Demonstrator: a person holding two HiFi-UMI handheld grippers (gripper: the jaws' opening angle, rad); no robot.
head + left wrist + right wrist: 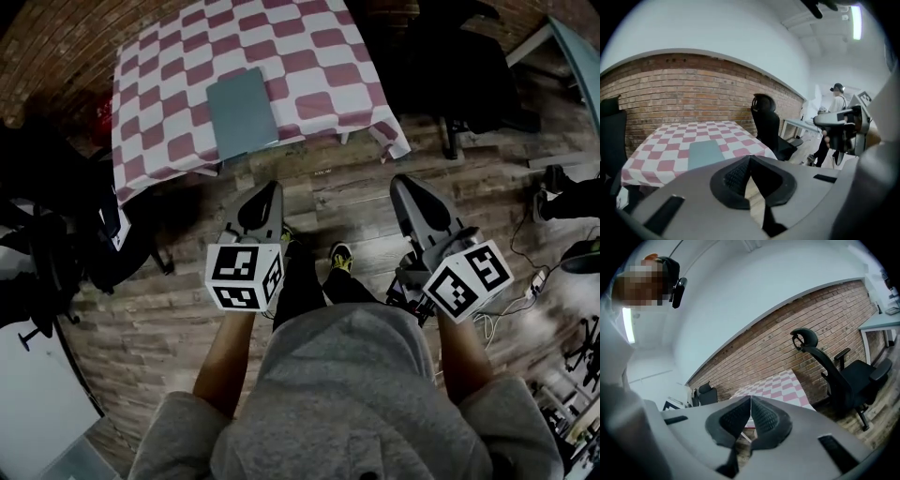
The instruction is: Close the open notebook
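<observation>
Notebook (pixel 242 112) lies flat on the table (pixel 319 56), cover up and apparently shut. It sits toward the 7 o'clock side of the checked cloth, its near end close to the edge. Judged from that, the task looks done, so the risks are those of undoing it.

From the left: a black chair (pixel 56 253) stands at the person's 9 o'clock, and a wide swing of the left arm could clip it. Any nudge at the notebook could slide it over the near edge, where the cloth hangs loose. At 3 o'clock, cables (pixel 491 323) trail across the floor, and a step that way could snag a foot.

The left gripper (pixel 273 187) is held at the person's 11 o'clock, well apart from the table. Its jaws meet at the tips with nothing between them, and it touches nothing. The right gripper (pixel 403 180), at 1 o'clock, is the same: jaws together, empty, clear of everything.
</observation>
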